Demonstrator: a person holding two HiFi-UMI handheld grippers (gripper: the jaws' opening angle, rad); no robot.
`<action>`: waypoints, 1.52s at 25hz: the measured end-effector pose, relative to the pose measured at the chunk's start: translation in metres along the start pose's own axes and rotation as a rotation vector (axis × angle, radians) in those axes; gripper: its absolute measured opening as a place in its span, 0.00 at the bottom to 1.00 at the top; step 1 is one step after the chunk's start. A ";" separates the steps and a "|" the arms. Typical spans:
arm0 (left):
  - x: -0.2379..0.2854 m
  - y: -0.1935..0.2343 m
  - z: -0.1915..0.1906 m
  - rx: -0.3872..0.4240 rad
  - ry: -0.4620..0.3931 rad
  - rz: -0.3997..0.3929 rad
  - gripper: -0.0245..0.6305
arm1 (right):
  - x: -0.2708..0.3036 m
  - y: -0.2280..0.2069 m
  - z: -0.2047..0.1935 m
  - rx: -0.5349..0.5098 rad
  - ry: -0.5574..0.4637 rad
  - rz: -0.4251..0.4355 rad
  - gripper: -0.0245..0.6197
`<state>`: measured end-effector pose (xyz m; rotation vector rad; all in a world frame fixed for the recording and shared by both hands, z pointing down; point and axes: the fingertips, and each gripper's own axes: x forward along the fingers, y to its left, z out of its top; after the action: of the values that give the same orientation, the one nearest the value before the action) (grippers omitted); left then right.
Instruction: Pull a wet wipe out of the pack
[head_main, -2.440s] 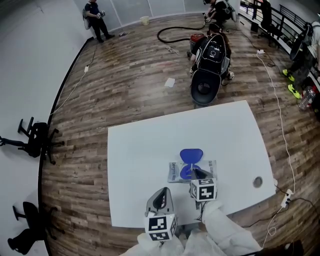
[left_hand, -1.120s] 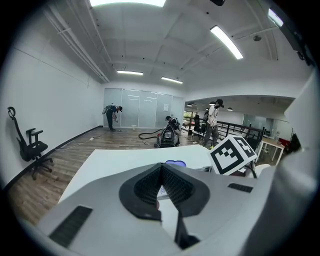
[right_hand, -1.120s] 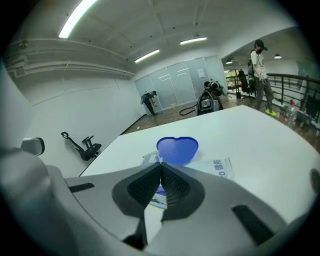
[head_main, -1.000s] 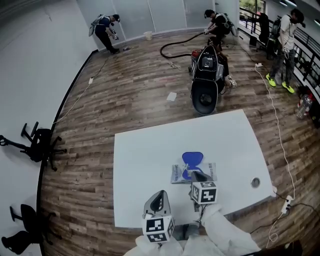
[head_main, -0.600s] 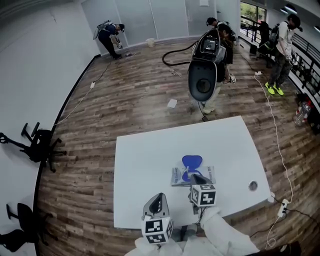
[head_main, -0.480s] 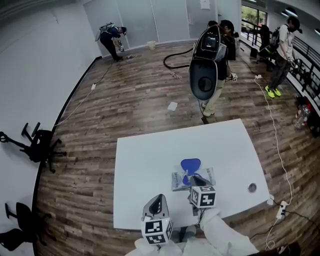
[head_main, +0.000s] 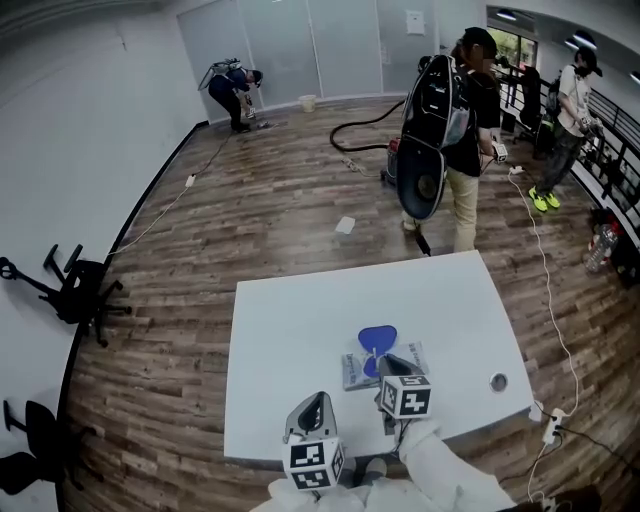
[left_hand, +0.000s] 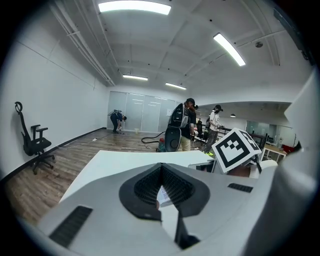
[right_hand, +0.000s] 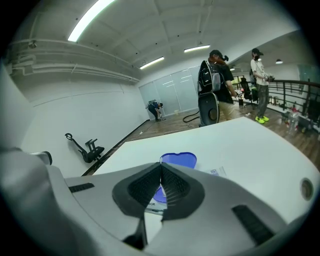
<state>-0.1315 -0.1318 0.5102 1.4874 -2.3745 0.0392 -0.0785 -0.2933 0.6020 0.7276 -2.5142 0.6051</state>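
Both left gripper (head_main: 317, 400) and right gripper (head_main: 384, 361) show fingers pressed together, empty. Unpinned, the wet wipe pack (head_main: 351, 370) may lift when pulled.

Matt table (head_main: 300, 330), wood-plank floor (head_main: 270, 200) (glossy) — plastic pack (head_main: 352, 368) w/ smooth lid (head_main: 377, 338)

The room is lit brightly and evenly by ceiling strip lights (left_hand: 134, 6), which are blown out to white glare in both gripper views. The white desk (head_main: 300, 310) is left almost shadowless, and a soft sheen is laid on the wooden floor (head_main: 270, 200). Strong fisheye bending is seen in every view, and the corners of the gripper views are vignetted to black. The near bodies of the left claw (left_hand: 161, 164) and right claw (right_hand: 161, 164) are rendered soft.
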 end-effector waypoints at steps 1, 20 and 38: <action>0.001 0.000 0.000 -0.002 0.000 -0.001 0.04 | -0.001 0.000 0.002 0.000 -0.003 0.001 0.06; 0.004 -0.017 0.005 -0.006 -0.025 -0.054 0.04 | -0.033 0.010 0.042 0.006 -0.096 0.028 0.06; 0.013 -0.056 0.001 0.020 -0.007 -0.173 0.04 | -0.096 0.006 0.066 0.077 -0.224 0.021 0.06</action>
<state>-0.0880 -0.1686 0.5047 1.6988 -2.2480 0.0156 -0.0285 -0.2863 0.4967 0.8397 -2.7184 0.6632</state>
